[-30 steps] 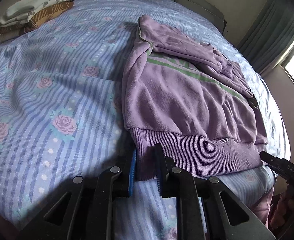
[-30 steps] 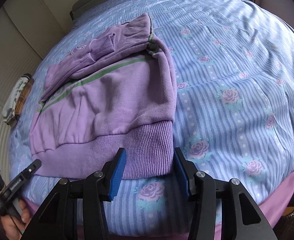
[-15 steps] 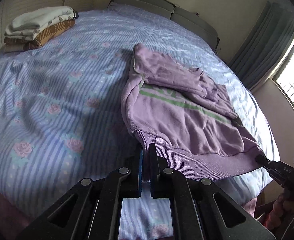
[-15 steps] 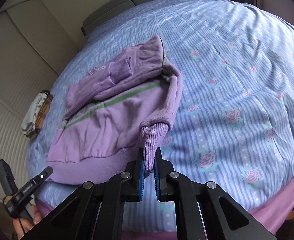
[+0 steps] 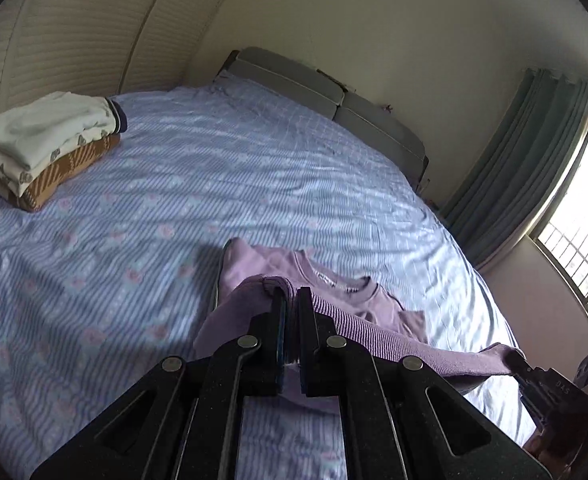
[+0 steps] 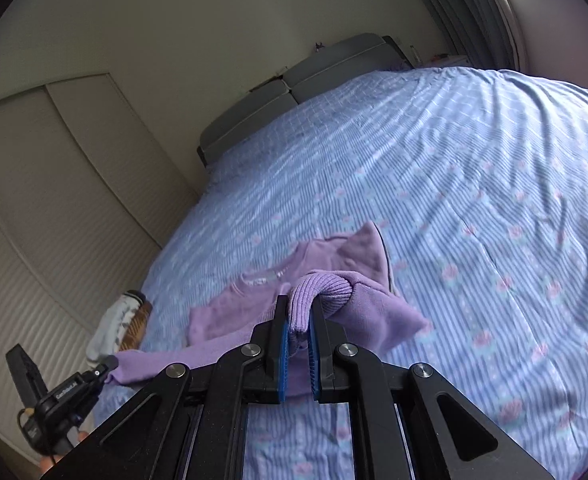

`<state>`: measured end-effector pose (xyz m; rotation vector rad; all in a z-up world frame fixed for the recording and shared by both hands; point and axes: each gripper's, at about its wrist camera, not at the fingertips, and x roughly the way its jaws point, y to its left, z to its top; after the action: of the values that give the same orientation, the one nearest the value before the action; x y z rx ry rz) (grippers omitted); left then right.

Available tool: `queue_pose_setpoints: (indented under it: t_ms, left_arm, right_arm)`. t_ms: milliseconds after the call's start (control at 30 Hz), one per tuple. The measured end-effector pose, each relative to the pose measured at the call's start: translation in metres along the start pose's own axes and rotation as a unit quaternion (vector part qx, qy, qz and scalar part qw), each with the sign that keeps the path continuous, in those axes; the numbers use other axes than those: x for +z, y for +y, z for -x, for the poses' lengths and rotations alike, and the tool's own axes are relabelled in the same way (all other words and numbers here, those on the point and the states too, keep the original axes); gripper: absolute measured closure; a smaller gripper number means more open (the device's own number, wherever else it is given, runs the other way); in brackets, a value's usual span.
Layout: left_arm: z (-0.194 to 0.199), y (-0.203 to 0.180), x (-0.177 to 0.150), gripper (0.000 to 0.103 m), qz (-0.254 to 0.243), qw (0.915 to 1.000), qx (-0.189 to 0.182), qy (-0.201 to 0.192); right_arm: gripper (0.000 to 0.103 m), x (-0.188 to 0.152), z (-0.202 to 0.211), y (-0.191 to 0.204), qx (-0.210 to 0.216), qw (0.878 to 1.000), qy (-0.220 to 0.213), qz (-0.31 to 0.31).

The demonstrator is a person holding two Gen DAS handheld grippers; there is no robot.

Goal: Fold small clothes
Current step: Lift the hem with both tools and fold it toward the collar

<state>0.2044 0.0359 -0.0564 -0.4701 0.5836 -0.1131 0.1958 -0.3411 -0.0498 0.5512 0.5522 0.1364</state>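
A purple sweatshirt [image 5: 322, 292] with a ribbed hem lies partly on the bed, its collar end still on the sheet. My left gripper [image 5: 292, 300] is shut on the left corner of the ribbed hem and holds it raised. My right gripper [image 6: 298, 312] is shut on the right hem corner of the sweatshirt [image 6: 262, 296], also raised. The hem stretches between the two grippers; the right gripper shows in the left wrist view [image 5: 550, 388], the left gripper in the right wrist view [image 6: 74, 392].
The bed [image 5: 254, 184] has a blue striped sheet with roses. A stack of folded clothes [image 5: 46, 148] sits at its far left, also in the right wrist view [image 6: 122, 324]. A grey headboard [image 5: 326, 100], curtain [image 5: 534, 160] and window stand behind.
Both grippers, shut on the hem corners, have lifted the hem and carried it forward over the sweatshirt towards the collar. One second ago the right gripper was open.
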Motion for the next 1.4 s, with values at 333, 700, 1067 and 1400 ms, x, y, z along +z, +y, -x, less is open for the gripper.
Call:
queue_pose_setpoints:
  t_ms: [333, 700, 1067, 1400]
  left_arm:
    - [-0.118, 0.003, 0.041, 0.096, -0.002, 0.9990, 0.038, 0.023]
    - [-0.196, 0.025, 0.025, 0.096, -0.010, 0.9949, 0.066, 0.075]
    - [-0.168, 0.014, 0.025, 0.060, -0.089, 0.9936, 0.052, 0.048]
    - [-0.194, 0.014, 0.032, 0.048, -0.129, 0.9823, 0.047, 0.127]
  right_arm:
    - [0.094, 0.044, -0.107, -0.014, -0.015, 0.999, 0.027, -0.017]
    - [0.094, 0.031, -0.194, -0.053, -0.065, 0.994, 0.080, -0.036]
    - [0.062, 0.030, -0.179, -0.042, -0.072, 0.996, 0.053, -0.002]
    - [0.051, 0.038, -0.173, -0.036, -0.116, 0.988, 0.058, 0.088]
